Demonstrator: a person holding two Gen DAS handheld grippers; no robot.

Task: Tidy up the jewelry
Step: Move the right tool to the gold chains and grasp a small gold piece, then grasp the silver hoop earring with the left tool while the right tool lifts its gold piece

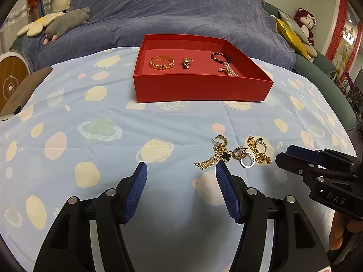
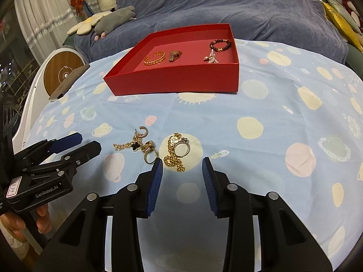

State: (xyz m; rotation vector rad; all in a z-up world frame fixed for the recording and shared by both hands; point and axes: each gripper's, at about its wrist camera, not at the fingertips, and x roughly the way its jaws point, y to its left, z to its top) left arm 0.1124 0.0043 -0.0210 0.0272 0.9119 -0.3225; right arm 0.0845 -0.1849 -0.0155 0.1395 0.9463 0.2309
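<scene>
We see gold chain (image 2: 173, 158) just ahead of our right hand-held gripper (image 2: 182, 162), jaws spread, empty; left hand-held gripper (image 1: 181, 170) likewise spread, farther off.

Box (image 1: 199, 88) sits on tabletop (image 1: 90, 117) holding bangle (image 1: 161, 61), watch (image 1: 187, 63), bead bracelet (image 1: 221, 59) left to right; loose jewelry pile (image 1: 233, 153) lies before it.

A: Which colours are seen on the box (image 1: 199, 88) and cloth (image 1: 90, 117)?
B: Red is shown by the box; pale blue, dotted with cream and pink planets, by the cloth.
A: And the bangle (image 1: 161, 62)?
B: Gold is seen.
</scene>
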